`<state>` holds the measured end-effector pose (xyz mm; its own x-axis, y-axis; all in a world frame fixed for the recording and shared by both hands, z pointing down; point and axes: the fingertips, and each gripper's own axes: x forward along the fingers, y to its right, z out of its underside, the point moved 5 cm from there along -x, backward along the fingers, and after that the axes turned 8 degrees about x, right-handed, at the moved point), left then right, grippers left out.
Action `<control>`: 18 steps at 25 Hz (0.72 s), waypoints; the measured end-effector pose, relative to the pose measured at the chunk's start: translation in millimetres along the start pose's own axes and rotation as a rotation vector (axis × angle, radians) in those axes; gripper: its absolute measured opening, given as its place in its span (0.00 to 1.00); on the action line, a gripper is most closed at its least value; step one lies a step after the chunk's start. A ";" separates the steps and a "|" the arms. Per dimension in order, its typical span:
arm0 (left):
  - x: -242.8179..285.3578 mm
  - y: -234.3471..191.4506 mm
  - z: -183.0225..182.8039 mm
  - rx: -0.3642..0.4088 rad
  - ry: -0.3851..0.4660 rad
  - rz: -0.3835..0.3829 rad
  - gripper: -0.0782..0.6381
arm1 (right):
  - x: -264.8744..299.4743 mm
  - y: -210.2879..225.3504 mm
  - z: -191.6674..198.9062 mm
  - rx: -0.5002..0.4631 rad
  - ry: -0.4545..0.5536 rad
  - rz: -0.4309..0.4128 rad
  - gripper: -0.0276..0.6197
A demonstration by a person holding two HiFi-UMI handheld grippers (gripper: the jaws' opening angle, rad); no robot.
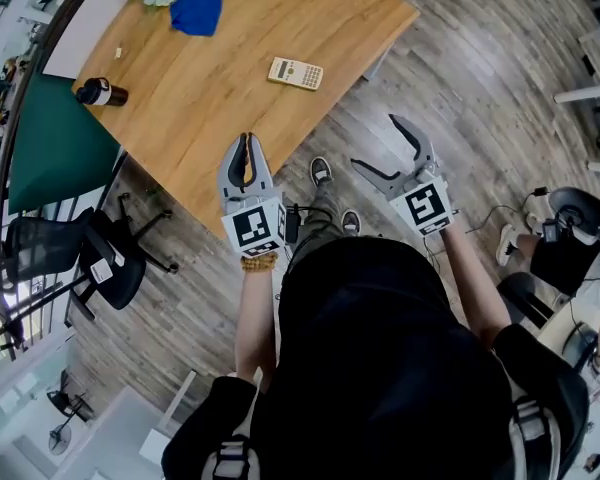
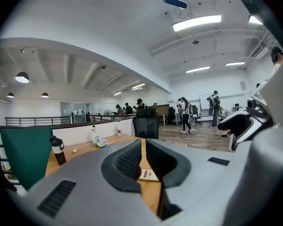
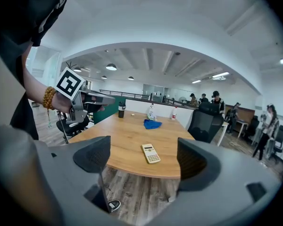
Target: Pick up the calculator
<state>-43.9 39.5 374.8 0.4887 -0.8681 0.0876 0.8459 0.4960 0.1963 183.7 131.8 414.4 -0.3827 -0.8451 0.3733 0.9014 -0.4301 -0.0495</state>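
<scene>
Right claw (image 1: 374,141): jaws wide apart, nothing between the pads. I hold it off the worktop's near edge, over the floor and tilted slightly down.
Left claw (image 1: 246,140): jaws pressed together, holding nothing. It is held level above the near edge of the worktop.
Calculator (image 1: 295,73): lies flat and face up on the worktop (image 1: 210,118), towards its right edge. It is well apart from both claws and untouched.
Alignment: in the right gripper view the calculator sits framed in the gap between the jaws, though far off.
Reason for posture: I judge the wide right claw is readied for the pick, and the closed left one has no part in it.
Other items: a blue cloth (image 1: 197,8) and a dark flask (image 1: 102,92) lie well apart from the calculator, off the line of reach.
Stage: approach only; the grasp has not yet begun.
</scene>
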 end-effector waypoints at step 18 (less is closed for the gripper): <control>77.5 -68.1 34.7 -0.139 0.022 0.246 0.18 | 122.6 20.4 -17.1 -0.048 -0.172 -0.106 0.75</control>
<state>-71.1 -62.3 402.2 0.6859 -0.7216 0.0940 0.7219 0.6910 0.0361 151.8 14.0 443.4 -0.4310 -0.7293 0.5313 0.8457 -0.5318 -0.0439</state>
